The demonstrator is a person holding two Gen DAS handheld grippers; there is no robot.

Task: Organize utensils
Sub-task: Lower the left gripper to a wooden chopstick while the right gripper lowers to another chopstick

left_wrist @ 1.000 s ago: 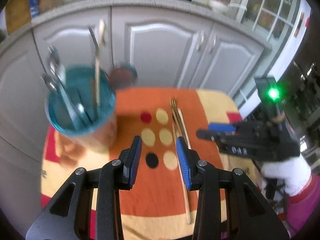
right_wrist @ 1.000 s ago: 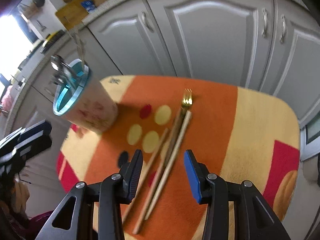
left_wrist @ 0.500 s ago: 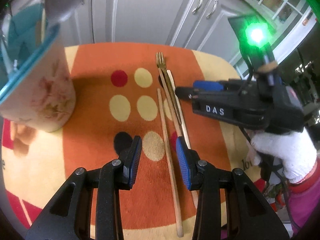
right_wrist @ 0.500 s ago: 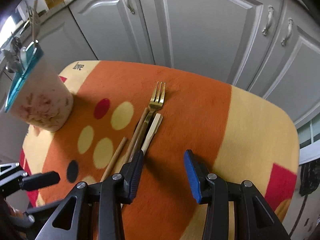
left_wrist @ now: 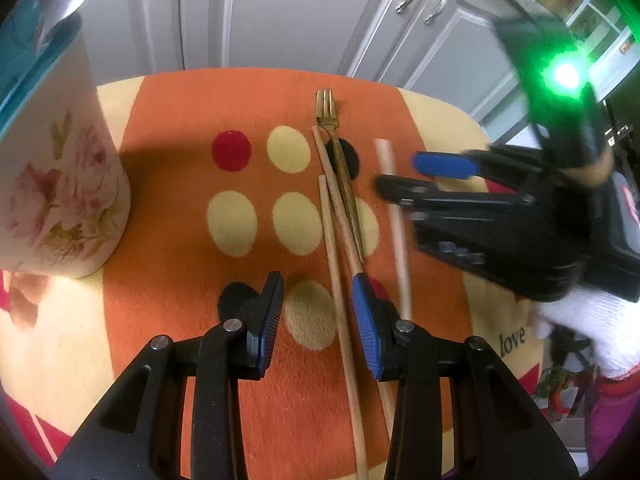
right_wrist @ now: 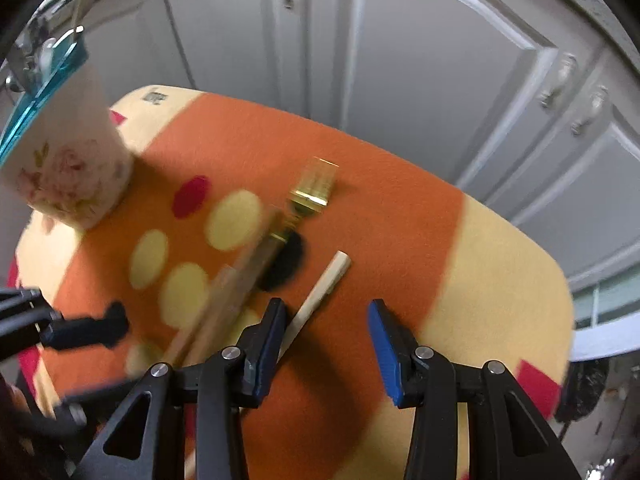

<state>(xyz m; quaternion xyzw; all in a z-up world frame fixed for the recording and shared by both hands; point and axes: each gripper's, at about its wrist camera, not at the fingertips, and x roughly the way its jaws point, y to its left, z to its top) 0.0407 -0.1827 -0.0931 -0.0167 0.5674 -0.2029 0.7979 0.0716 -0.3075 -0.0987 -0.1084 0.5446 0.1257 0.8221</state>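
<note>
two grippers are being held low over the mat (left_wrist: 168, 264); the left gripper (left_wrist: 318, 312) is being kept spread and empty, with a brown chopstick (left_wrist: 340, 304) lying between its pads on the cloth; a second brown chopstick (left_wrist: 340, 208) is lying just beside it, passing under the right pad, so a grab of both at once is being risked; the fork (left_wrist: 329, 120) is lying alongside them, tines toward the cabinets (left_wrist: 280, 12); the pale chopstick (left_wrist: 396, 216) is lying apart to the right, and in the right wrist view it is running under the left pad of the right gripper (right_wrist: 326, 344), whose jaws are also being held spread with nothing pinched. the cup (left_wrist: 60, 184), teal inside and already loaded with cutlery, is standing at the mat's left edge.

judged from this, a pick of the chopsticks is being lined up; for a clean grip the pads are best being brought down squarely astride one stick, near its middle so it is not tipping when lifted; the soft cloth is best being pressed lightly, not dug into; the two tools are best being kept clear of each other.
</note>
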